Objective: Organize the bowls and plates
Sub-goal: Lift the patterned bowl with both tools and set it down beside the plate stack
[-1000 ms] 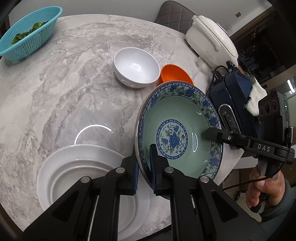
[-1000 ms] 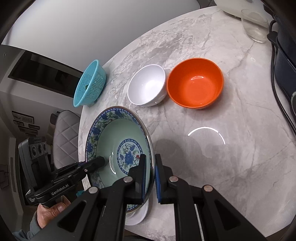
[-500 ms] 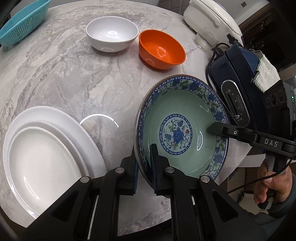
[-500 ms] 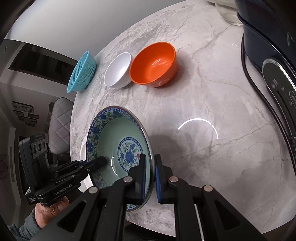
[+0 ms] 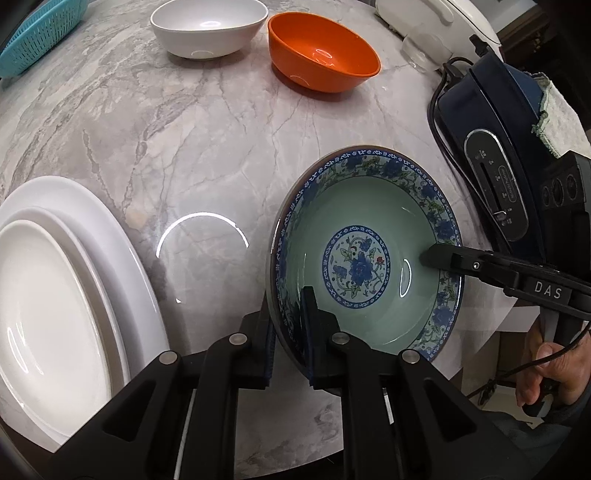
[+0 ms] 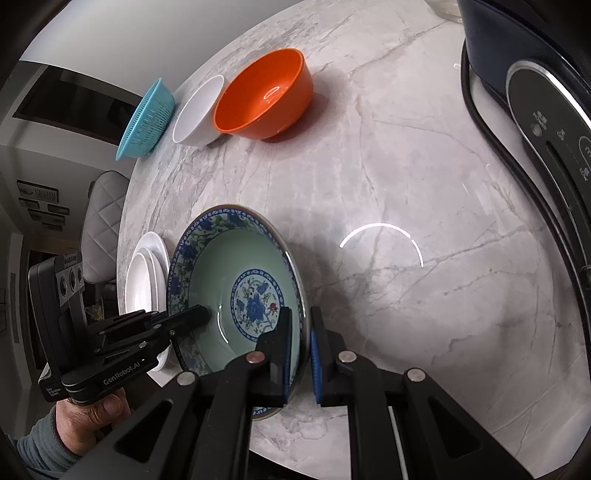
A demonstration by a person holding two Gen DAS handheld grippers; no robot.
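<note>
A green bowl with a blue floral rim [image 5: 369, 236] is held between both grippers low over the marble table [image 5: 207, 140]. My left gripper [image 5: 288, 325] is shut on its near rim. My right gripper [image 6: 300, 343] is shut on the opposite rim; the bowl also shows in the right wrist view [image 6: 236, 266]. Stacked white plates [image 5: 62, 295] lie to the left, also seen in the right wrist view [image 6: 146, 273]. A white bowl [image 5: 208, 27] and an orange bowl [image 5: 321, 51] stand at the far side.
A dark blue appliance [image 5: 495, 147] with a black cord lies to the right, a cloth on it. A teal colander [image 5: 33, 40] sits far left. A white rice cooker [image 5: 436, 14] and a glass stand at the back.
Both grippers have carried the floral bowl lower and toward the table's near right part. The white plates have slid to the left of the view and the far bowls look closer.
</note>
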